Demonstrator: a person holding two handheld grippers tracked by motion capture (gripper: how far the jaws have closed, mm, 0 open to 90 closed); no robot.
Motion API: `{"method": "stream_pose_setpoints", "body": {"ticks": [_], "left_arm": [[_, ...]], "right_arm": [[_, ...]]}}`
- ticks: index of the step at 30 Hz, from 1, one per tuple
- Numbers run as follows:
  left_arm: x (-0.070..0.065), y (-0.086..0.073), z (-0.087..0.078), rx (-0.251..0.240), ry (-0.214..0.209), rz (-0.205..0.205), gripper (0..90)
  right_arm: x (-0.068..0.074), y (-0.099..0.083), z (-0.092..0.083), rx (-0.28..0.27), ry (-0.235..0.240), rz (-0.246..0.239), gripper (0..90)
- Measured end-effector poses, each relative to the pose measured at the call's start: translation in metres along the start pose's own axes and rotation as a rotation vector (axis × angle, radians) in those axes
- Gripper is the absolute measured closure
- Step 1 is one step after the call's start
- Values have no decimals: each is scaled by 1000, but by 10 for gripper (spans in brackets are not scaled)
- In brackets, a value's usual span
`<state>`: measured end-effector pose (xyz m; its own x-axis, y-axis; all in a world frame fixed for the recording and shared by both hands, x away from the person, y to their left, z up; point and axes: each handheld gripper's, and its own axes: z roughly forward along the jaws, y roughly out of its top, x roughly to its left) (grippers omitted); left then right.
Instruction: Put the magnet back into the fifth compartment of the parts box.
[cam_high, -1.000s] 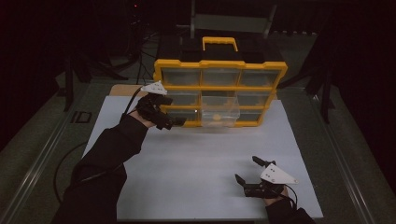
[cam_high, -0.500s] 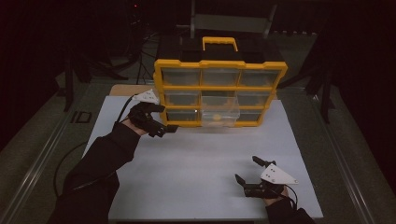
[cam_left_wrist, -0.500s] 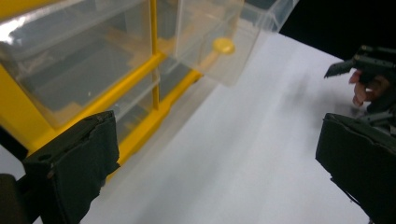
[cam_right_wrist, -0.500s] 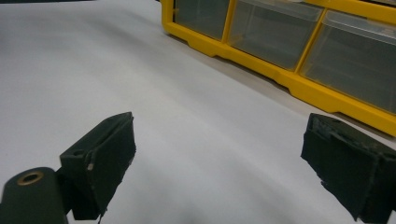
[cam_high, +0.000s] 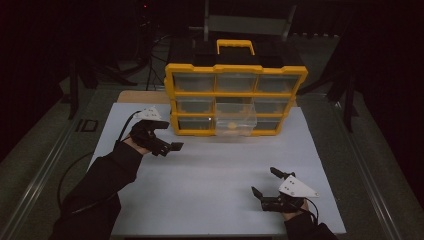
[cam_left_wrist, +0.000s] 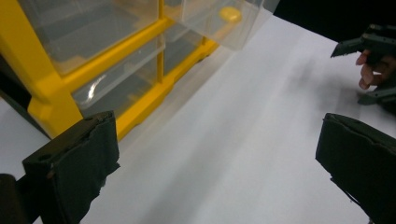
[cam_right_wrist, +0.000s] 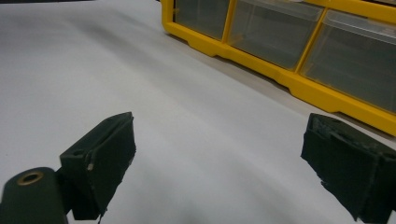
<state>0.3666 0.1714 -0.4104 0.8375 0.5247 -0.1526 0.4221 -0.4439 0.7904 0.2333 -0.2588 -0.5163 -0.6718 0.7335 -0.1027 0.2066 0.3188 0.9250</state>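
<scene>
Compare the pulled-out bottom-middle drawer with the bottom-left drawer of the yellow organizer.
The bottom-middle drawer sticks out of the yellow organizer over the white table; the bottom-left drawer sits flush in the frame. The bottom-middle drawer holds a small yellow piece; I can make out nothing inside the bottom-left drawer, though it is dim. Both are clear plastic and sit in the bottom row. The left gripper hangs open nearby, holding nothing.

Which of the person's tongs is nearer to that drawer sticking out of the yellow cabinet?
Left. The left tongs hover just left of and in front of the drawer. The right tongs sit well in front of it, near the table's near edge.
</scene>
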Motion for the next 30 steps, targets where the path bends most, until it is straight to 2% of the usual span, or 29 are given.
{"method": "stream_pose_setpoints", "body": {"ticks": [5, 12, 21, 22, 30], "left_arm": [[-3, -16, -5, 6, 19, 5, 1], [-6, -40, -12, 0, 21, -5, 1], [-11, -67, -14, -4, 23, -14, 1], [-12, -71, -14, 0, 29, -3, 1], [-15, -93, -17, -19, 48, -14, 1]], "right_arm": [[1, 0, 0, 2, 3, -1, 96], [1, 0, 0, 3, 3, -1, 96], [1, 0, 0, 2, 2, -1, 96], [1, 0, 0, 2, 2, -2, 96], [1, 0, 1, 3, 3, -2, 96]]}}
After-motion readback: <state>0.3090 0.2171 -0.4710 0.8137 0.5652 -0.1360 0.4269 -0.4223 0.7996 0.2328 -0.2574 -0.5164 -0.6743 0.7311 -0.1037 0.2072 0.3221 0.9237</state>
